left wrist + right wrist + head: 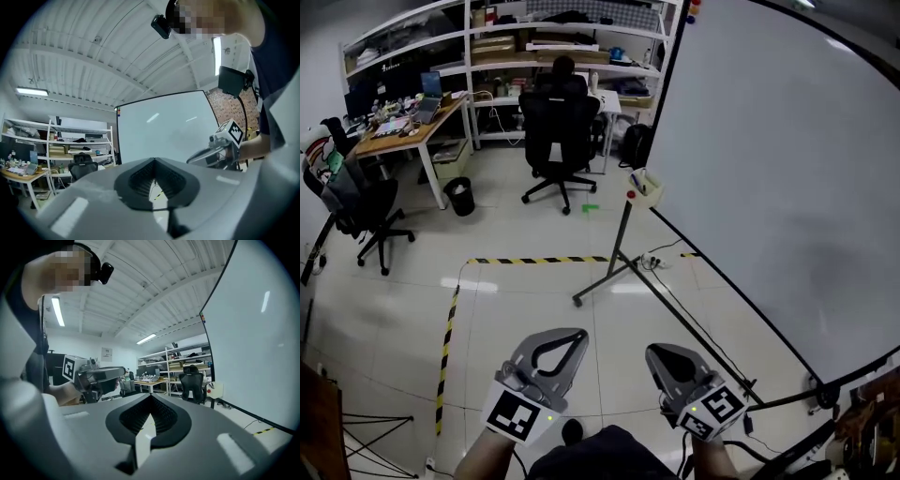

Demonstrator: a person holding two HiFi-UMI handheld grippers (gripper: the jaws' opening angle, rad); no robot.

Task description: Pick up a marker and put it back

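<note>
No readable text, no legible labels

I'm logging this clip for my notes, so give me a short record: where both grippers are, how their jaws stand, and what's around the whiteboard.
left gripper: low in the head view, jaws together, nothing between them
right gripper: beside it, jaws together, empty
large white whiteboard on a dark metal stand: ahead, to the right
small pale holder box: at the whiteboard's left edge, contents too small to tell
black swivel office chair: beyond, near the shelves
marker: none held
</note>
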